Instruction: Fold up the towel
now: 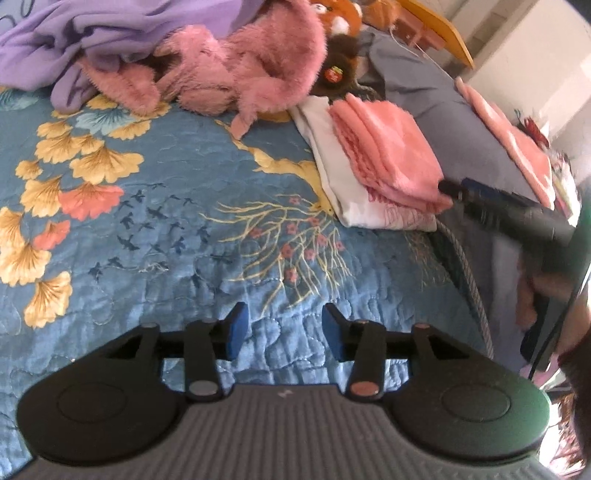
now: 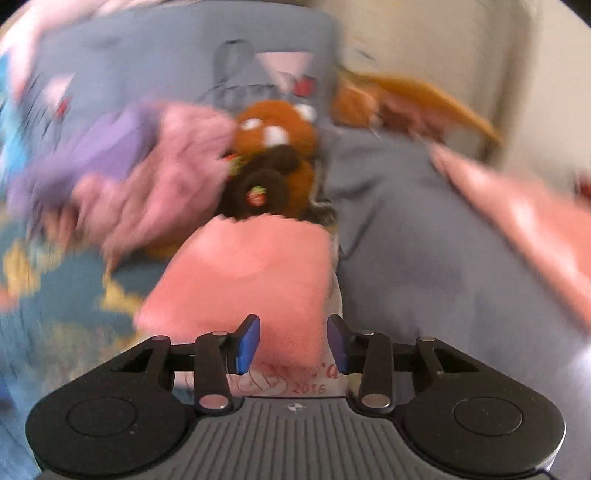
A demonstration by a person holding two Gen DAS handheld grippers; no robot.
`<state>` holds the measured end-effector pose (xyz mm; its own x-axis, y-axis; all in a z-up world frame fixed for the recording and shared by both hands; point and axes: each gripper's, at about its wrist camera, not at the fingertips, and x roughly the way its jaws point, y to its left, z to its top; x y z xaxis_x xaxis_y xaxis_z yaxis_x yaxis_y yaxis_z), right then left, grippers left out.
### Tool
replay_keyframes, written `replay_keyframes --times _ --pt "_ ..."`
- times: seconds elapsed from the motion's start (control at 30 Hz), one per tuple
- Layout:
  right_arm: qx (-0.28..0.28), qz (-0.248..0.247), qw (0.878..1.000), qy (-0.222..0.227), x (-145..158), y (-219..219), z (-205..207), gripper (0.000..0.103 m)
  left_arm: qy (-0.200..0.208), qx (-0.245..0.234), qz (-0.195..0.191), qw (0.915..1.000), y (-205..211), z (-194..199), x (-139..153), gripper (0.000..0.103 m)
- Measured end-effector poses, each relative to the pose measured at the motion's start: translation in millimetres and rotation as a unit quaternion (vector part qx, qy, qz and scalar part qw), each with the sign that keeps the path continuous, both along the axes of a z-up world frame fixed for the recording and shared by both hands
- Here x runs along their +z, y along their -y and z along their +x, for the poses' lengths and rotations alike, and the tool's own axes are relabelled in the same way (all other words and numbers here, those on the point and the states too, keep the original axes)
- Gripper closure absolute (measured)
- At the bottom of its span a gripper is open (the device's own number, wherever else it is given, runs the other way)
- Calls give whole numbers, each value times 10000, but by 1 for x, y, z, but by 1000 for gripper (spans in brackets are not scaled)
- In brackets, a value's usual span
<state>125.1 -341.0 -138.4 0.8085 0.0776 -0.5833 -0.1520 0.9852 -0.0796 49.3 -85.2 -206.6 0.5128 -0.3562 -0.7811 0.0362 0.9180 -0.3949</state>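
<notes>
The left gripper hangs over bare quilt near the bed's front edge, jaws parted and holding nothing. The right gripper also stands parted, its blue pads straddling the near edge of the folded salmon-pink terry towel without clamping it. That towel lies already folded in layers on a flat white printed cloth at the right side of the bed, against a grey-blue pillow; whether further folding is due cannot be judged. Risk: the right wrist view is motion-blurred, so a fast closure here may pinch only the top layer and peel the fold open, or catch the white cloth below and drag both. The stack sits near the bed's right edge, where a shove could slide it off. The surface is a soft blue quilted bedspread with yellow leaf embroidery, which yields under pressure. Farther back lie a fuzzy pink garment, a crumpled lilac fabric and a brown plush toy, all snag hazards, before a pale wall.
</notes>
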Motion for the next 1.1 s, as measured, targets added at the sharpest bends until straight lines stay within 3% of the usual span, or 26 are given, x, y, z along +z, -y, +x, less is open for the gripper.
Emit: replay_keyframes --times 0.13,0.33,0.47,0.53,0.77,0.9,1.1 --pt "-382 398 9984 -159 -7 10 17 63 31 -74 114 9999 5 -2 0 51" --pt "-340 -237 9971 -634 -30 -3 35 63 48 -93 223 9997 7 -2 -1 50" --pt "-426 -90 9965 -708 -26 2 36 63 98 -126 310 9994 8 -2 -1 49" --pt "-427 -128 9969 -642 -22 1 34 63 134 -139 348 9992 8 -3 0 44" --pt "-531 -36 9985 -110 1 -7 32 60 204 -217 407 9987 12 -5 2 43" --pt "-395 -124 9991 -15 6 -21 35 57 260 -231 473 9983 13 -6 3 37" --pt "-337 -277 9990 95 8 -35 39 46 342 -261 506 9978 14 -7 6 29"
